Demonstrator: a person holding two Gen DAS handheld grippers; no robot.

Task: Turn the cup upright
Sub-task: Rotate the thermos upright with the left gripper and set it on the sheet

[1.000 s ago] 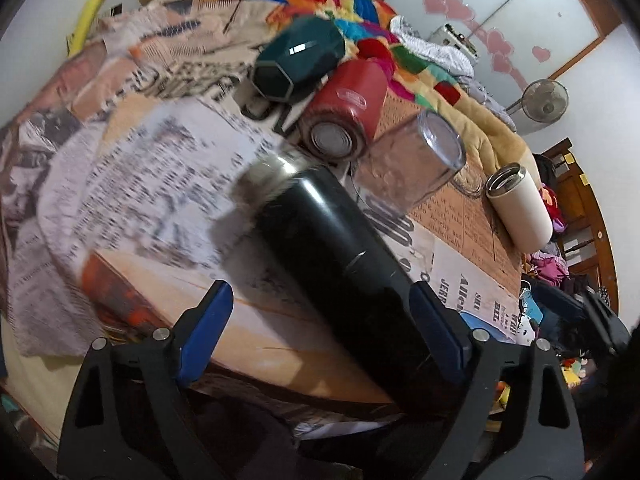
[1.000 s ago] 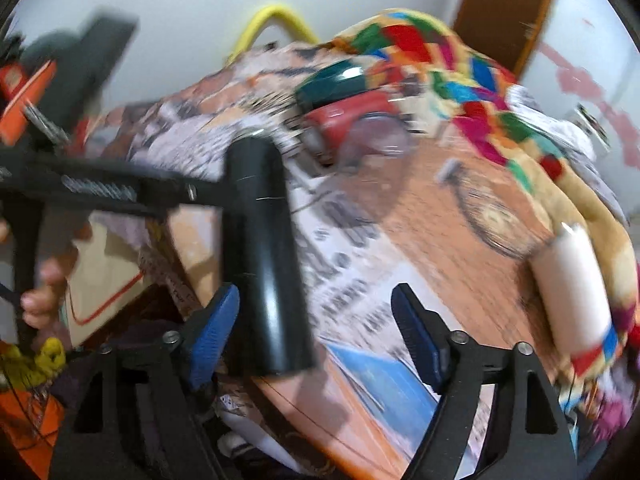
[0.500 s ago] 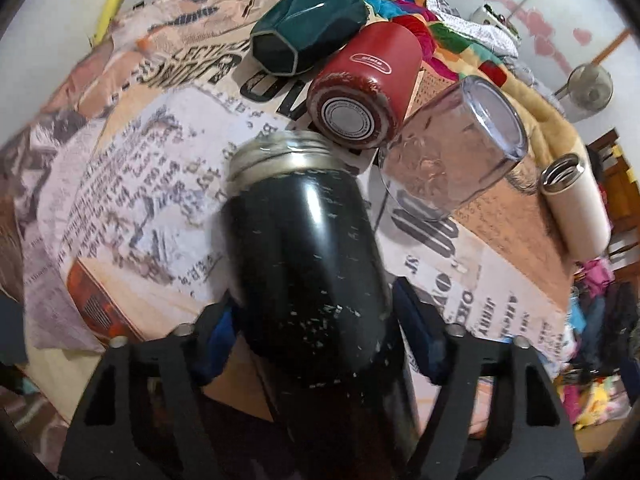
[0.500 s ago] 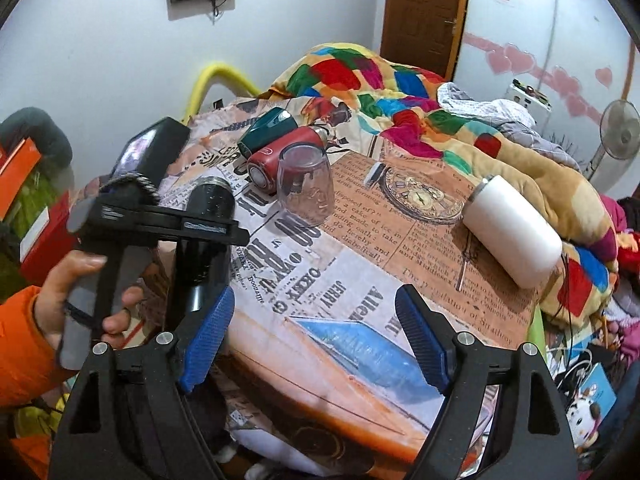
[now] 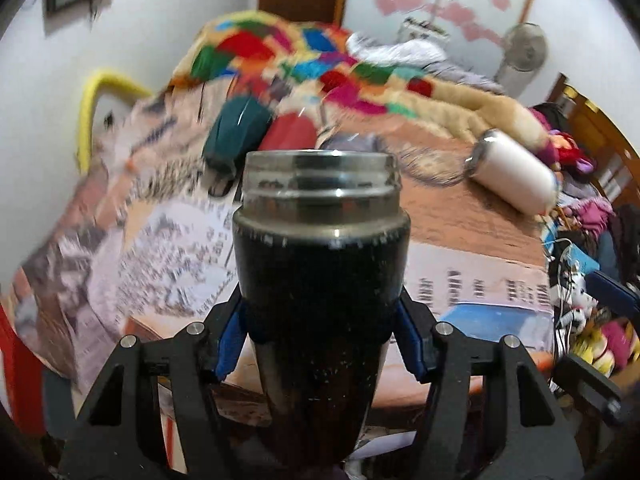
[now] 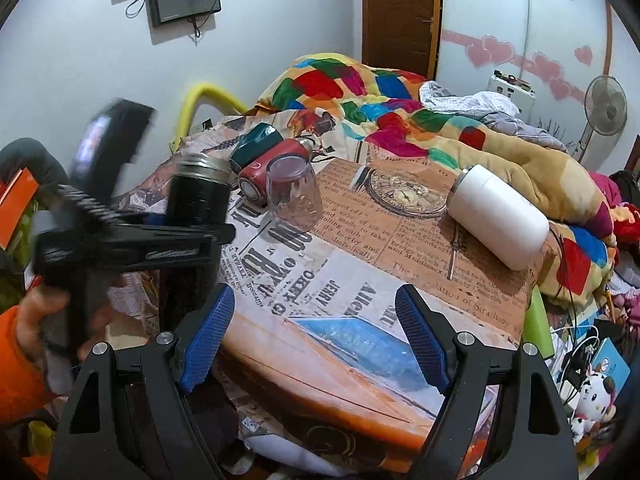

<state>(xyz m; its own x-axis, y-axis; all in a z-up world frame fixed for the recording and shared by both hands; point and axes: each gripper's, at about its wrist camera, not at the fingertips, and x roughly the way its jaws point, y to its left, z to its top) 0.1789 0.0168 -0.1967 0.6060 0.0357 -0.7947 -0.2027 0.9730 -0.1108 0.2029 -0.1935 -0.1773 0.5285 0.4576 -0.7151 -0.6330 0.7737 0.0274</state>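
A black flask-style cup (image 5: 320, 300) with a bare steel threaded mouth stands upright in the left claw (image 5: 320, 340), whose blue-padded fingers (image 5: 228, 340) press against its two sides. In the left wrist view the cup fills the near centre, mouth upward. From the right wrist view the same cup (image 6: 198, 200) appears at the left edge of the desk (image 6: 360, 312), gripped at mid-body by the left claw (image 6: 192, 236), with a hand in an orange sleeve (image 6: 36, 320) on the handle. Whether the cup's base touches the desk cannot be told.

The right claw (image 6: 316, 340) sits near and low in the scene, its fingers spread wide apart with nothing between them.

The desk is covered by a newspaper-print cloth with a clock picture (image 6: 404, 192). Farther back, a clear glass (image 6: 294, 196) lies on its side, just beside a red cup (image 6: 272, 172) and a dark green cup (image 6: 256, 144), both lying down. To the right, well apart from these, a white cup (image 6: 500, 220) lies on its side near a multicoloured blanket (image 6: 360, 100). A standing fan (image 6: 604, 108) is at the far right, by a wall with pink hearts.
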